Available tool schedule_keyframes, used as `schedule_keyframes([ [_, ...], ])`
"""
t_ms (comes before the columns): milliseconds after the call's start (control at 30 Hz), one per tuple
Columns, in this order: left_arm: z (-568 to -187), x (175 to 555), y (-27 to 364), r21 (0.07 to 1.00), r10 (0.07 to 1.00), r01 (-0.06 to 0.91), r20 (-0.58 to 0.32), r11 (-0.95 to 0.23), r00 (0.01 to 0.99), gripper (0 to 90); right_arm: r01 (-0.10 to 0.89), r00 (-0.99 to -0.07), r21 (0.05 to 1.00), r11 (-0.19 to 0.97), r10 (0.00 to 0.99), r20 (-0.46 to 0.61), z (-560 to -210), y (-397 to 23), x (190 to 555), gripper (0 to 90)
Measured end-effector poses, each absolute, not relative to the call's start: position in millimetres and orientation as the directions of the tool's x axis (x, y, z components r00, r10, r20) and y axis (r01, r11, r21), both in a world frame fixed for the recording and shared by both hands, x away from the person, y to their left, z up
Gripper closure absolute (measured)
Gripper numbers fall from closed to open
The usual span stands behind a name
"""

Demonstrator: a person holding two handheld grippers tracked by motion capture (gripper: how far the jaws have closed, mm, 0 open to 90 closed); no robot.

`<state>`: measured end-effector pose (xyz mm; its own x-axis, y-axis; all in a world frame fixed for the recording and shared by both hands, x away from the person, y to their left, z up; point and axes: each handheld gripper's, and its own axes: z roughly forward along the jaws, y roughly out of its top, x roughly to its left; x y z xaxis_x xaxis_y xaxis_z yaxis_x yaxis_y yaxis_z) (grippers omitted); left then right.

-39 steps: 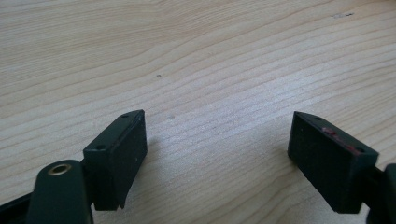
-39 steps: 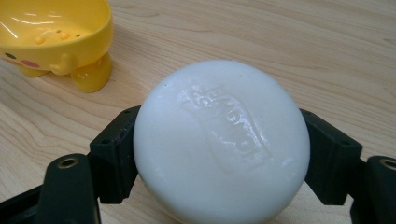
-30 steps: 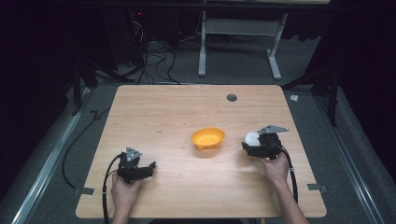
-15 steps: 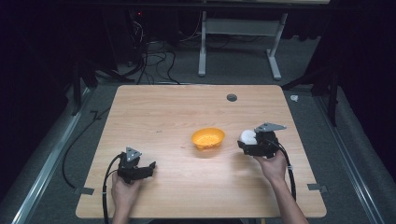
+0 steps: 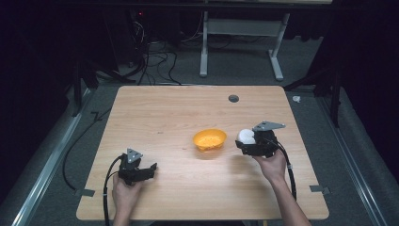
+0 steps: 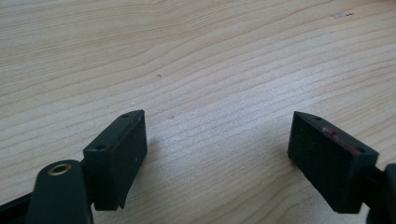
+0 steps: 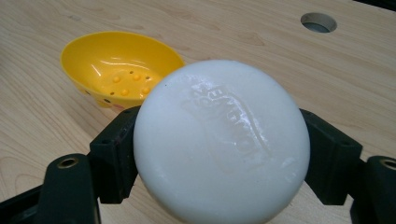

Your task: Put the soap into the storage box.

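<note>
A round white bar of soap [image 7: 219, 142] with raised lettering sits between the black jaws of my right gripper [image 7: 219, 154], which is shut on it. In the high view that gripper [image 5: 248, 140] holds the soap [image 5: 245, 136] just right of a small yellow dish [image 5: 209, 139], lifted off the wood. The dish [image 7: 119, 70] is shallow, has drain holes in its bottom and nothing in it. My left gripper [image 5: 149, 168] rests near the table's front left, pointing right. Its jaws [image 6: 219, 154] stand wide open over bare wood.
The wooden table [image 5: 164, 113] has a round cable hole [image 5: 233, 98] at the back right, also ahead of the soap as the hole [image 7: 319, 21]. Cables trail from both grippers over the front edge. A white frame and cables stand on the floor behind.
My right gripper has risen a little and carried the soap leftward, closer to the yellow dish. The left gripper has stayed where it was.
</note>
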<state>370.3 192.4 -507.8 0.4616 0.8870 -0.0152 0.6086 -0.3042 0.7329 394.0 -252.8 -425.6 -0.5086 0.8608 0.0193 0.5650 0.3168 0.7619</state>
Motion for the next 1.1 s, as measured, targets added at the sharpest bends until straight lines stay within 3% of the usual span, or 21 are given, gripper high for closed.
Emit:
schedule_keyframes([
  [1100, -507.8, 370.3, 192.4, 0.733, 0.887, 0.609, -0.015, -0.304, 0.462, 20.3, 0.541, -0.58, 0.759, 0.362, 0.814, 0.025, -415.6, -223.0, 404.7, 25.0],
])
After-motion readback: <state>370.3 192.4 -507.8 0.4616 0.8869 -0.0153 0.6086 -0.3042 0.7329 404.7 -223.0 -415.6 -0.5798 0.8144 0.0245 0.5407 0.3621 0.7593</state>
